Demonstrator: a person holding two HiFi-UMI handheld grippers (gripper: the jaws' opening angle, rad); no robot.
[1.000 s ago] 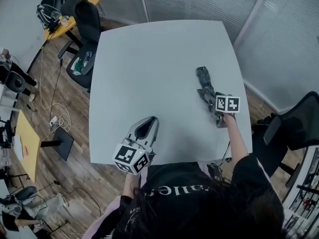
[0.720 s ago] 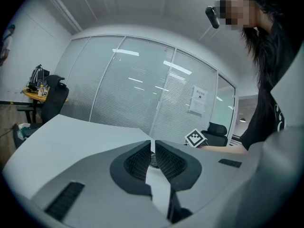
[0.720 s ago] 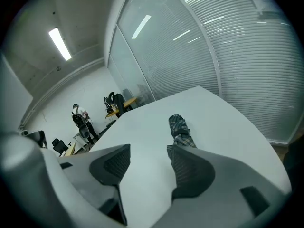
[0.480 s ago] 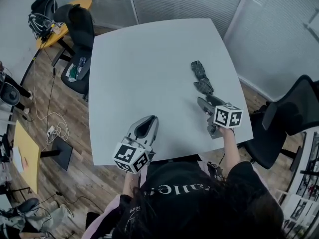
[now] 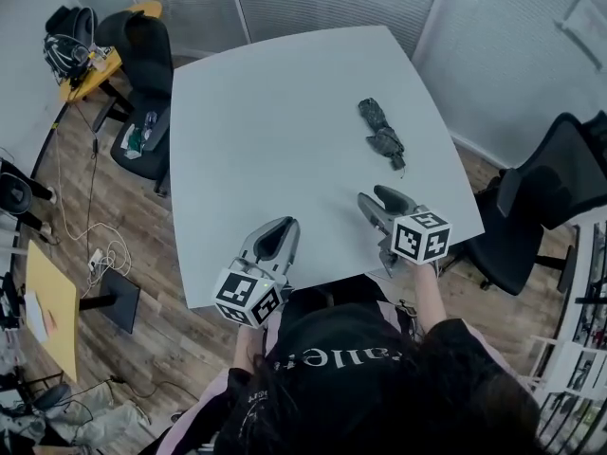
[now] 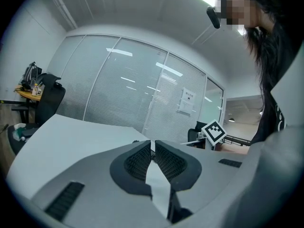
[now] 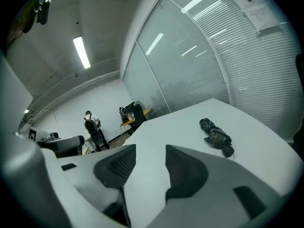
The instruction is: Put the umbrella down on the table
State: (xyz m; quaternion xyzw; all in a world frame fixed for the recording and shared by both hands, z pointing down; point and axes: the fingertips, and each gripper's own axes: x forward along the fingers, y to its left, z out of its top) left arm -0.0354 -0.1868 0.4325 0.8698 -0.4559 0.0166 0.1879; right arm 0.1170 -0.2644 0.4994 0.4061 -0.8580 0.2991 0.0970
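The folded dark, patterned umbrella (image 5: 381,138) lies flat on the white table (image 5: 266,112), towards its right side. In the right gripper view the umbrella (image 7: 216,137) lies ahead and to the right, well clear of the jaws. My right gripper (image 5: 373,199) hovers above the near right part of the table, short of the umbrella. Its jaws (image 7: 149,153) are closing and hold nothing. My left gripper (image 5: 283,227) is over the table's near edge. Its pads (image 6: 153,144) meet with nothing in them.
A black office chair (image 5: 536,207) stands close to the table's right edge, another (image 5: 142,50) at the far left beside a small yellow desk (image 5: 100,64). Cables lie on the wood floor (image 5: 95,245). Glass partitions close the far side. A person (image 7: 92,125) stands far off.
My right gripper has drawn back from the umbrella's near end towards the table's near edge and risen, with its jaws narrower. The umbrella stays lying on the table.
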